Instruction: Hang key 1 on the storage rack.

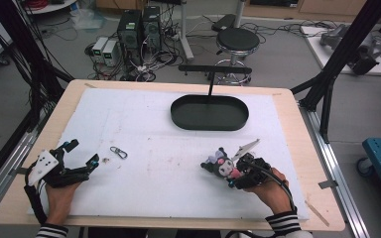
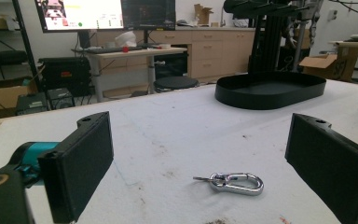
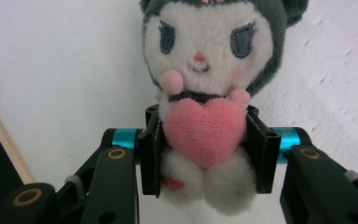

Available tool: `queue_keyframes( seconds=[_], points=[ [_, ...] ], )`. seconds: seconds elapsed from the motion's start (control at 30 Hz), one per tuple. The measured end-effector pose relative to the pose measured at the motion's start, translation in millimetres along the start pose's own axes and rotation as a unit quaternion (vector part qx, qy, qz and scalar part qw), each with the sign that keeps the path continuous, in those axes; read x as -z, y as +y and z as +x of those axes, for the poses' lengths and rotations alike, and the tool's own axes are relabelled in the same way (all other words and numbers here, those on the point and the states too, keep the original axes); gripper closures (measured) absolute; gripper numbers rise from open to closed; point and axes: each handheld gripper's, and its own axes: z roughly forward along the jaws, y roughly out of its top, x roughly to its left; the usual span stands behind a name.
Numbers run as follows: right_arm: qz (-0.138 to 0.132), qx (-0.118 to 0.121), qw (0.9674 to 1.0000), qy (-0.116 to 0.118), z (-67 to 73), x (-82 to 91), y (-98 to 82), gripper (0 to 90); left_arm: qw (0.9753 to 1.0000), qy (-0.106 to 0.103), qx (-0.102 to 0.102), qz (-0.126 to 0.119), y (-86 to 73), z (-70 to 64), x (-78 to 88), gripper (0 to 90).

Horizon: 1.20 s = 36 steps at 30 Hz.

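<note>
A small plush doll (image 3: 204, 93) with a white face, dark grey hood and a pink heart on its chest is pinched at the body between the two black pads of my right gripper (image 3: 204, 149). In the high view the plush doll (image 1: 222, 166) lies on the white mat at the front right, with my right gripper (image 1: 238, 174) shut on it. My left gripper (image 1: 82, 152) rests at the front left, jaws wide apart with nothing between them. A silver carabiner clip (image 2: 235, 182) lies on the mat just ahead of my left gripper (image 2: 205, 163); the same carabiner clip (image 1: 119, 152) shows in the high view.
A black oval tray (image 1: 210, 113) with an upright post and crossbar stands at the back centre of the white mat (image 1: 168, 148). The black oval tray (image 2: 270, 91) also shows far ahead in the left gripper view. A stool (image 1: 236, 42) and computer cases (image 1: 139, 27) sit beyond the table.
</note>
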Motion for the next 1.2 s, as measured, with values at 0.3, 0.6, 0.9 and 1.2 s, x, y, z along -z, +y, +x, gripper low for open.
queue_keyframes(
  seconds=[0.3,0.6,0.9,1.2],
  points=[
    [-0.065,-0.002,0.9979,-0.004,-2.3,12.5,2.3,56.5,1.0,0.0,0.0,-0.001,0.0,-0.2,-0.2,8.1],
    [-0.125,-0.015,0.9917,-0.027,-8.5,25.8,8.1,56.3,1.0,0.0,0.0,-0.001,0.0,-0.2,-0.2,8.0],
    [-0.178,-0.038,0.9819,-0.053,-15.8,38.2,16.3,56.2,1.0,-0.001,-0.001,-0.001,-0.1,-0.2,-0.1,8.1],
    [-0.213,-0.053,0.9728,-0.074,-22.1,45.6,21.1,56.0,1.0,0.0,-0.001,0.0,0.0,-0.4,-0.2,8.1]
  ],
)
